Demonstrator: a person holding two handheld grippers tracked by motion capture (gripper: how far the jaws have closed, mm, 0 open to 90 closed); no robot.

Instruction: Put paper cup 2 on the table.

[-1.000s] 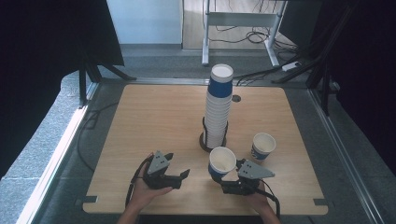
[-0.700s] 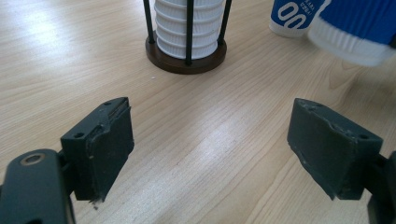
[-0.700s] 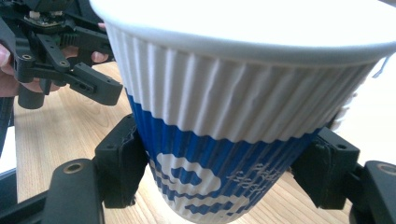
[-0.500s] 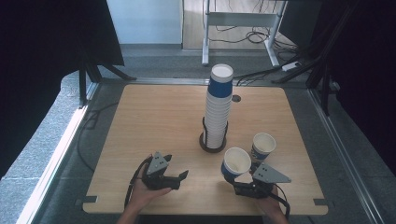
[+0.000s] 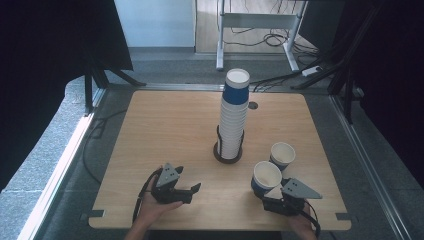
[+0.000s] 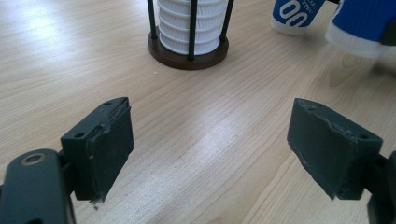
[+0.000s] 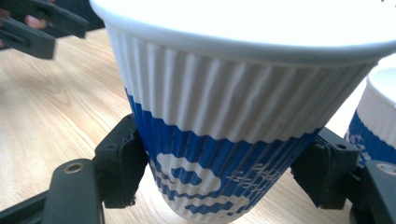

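Gripping: my right gripper (image 5: 274, 196) has its two black jaws pressed on the blue lower band of a ribbed white-and-blue paper cup (image 7: 243, 112), one on each side.
Cup position: near the front right of the light wooden table (image 5: 165, 125), just in front of a second white-and-blue paper cup (image 5: 282, 156) and close beside it; in the left gripper view its white base looks a touch clear of the wood, though I cannot be sure.
Cup axis: long axis close to upright, open white mouth up, narrow base down, leaning slightly.
Writing on held cup: white wavy marks and fine white lettering on the blue band, too small and slanted for me to read.
Writing on second cup: large white "00" on blue in the left gripper view (image 6: 295, 14), with smaller print beside it that I cannot make out.
Left gripper: my left gripper (image 6: 210, 149) is spread wide with nothing between the pads, low over bare wood at the front left, pointing towards the stack.
Stack: tall column of nested ribbed white paper cups (image 5: 234, 117), top one blue-banded, upright inside a dark round wooden holder with thin black rods (image 6: 188, 51), mid-table.
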